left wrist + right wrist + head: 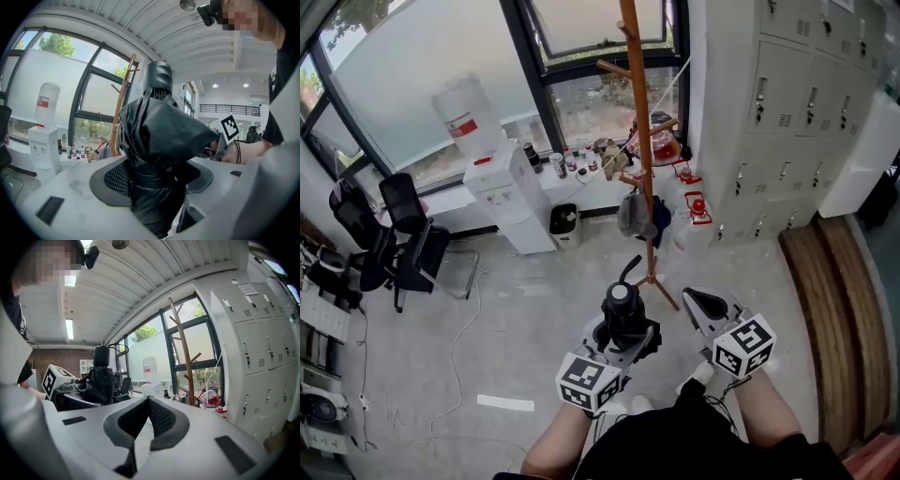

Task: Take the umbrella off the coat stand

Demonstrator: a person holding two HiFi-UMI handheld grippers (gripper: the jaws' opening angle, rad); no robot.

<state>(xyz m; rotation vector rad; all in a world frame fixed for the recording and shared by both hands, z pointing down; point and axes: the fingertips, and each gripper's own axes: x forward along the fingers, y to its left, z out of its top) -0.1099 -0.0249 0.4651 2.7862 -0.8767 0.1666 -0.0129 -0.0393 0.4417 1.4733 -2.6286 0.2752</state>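
A folded black umbrella (623,314) stands upright between the jaws of my left gripper (628,330), which is shut on its wrapped cloth body. In the left gripper view the umbrella (159,140) fills the middle, with its rounded cap on top. The wooden coat stand (639,122) rises just beyond, apart from the umbrella, and it also shows by the window as the coat stand (123,108). To the umbrella's right, my right gripper (701,305) is shut with nothing in it, its pads meeting at the tip. The right gripper view shows the umbrella (98,378) at left and the coat stand (183,348) ahead.
A grey bag (636,216) still hangs low on the stand. A water dispenser (502,187) and a small bin (565,223) stand by the window. Black office chairs (403,244) are at left, grey lockers (787,94) at right, and a wooden platform (834,300) by them.
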